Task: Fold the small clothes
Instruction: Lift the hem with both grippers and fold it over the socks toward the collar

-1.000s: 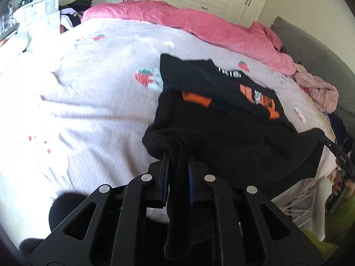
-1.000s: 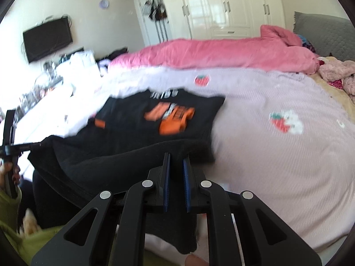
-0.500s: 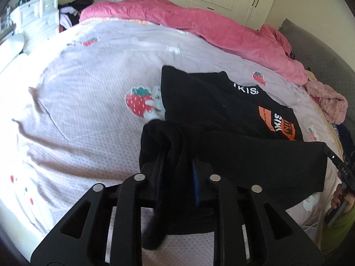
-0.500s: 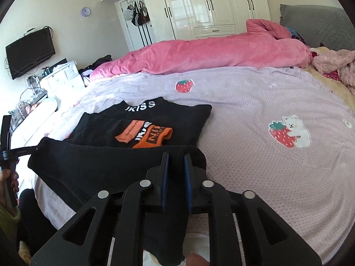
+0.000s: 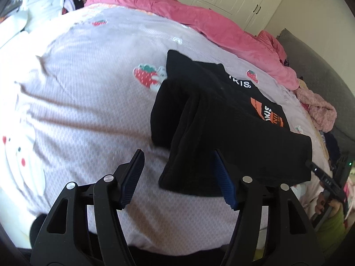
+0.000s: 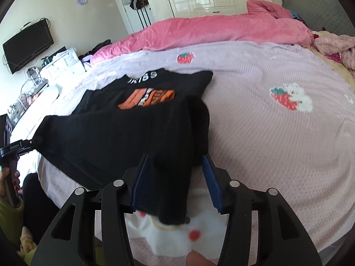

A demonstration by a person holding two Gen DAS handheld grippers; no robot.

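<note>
Left wrist view first: my left gripper (image 5: 177, 173) has its jaws opening, blue pads spread apart, and the near corner of the black shirt (image 5: 221, 119) droops between them. The left pad stands clear of the cloth; the right pad sits against or just behind the hem, and I can't tell whether it touches. Nothing is pinched here. The shirt lies on the lilac bedspread (image 5: 88, 102), its lower half doubled over the upper, with an orange print (image 5: 269, 113) and white letters peeking out beyond the fold. A strawberry patch (image 5: 145, 75) sits just left of the shirt. The pink duvet (image 5: 199, 20) is heaped along the far edge of the bed. At the right edge I see my other gripper at the shirt's far corner.

Right wrist view now: my right gripper (image 6: 176, 175) is opening too, pads apart, and a flap of the black shirt (image 6: 124, 133) hangs loosely between them, not squeezed. The folded edge runs leftward to my left gripper (image 6: 15, 147), held in a hand (image 6: 10, 181) at the frame's edge. The orange print (image 6: 147, 98) shows above the fold. The pink duvet (image 6: 221, 31) lies behind, a television (image 6: 27, 44) on the wall to the left.
</note>
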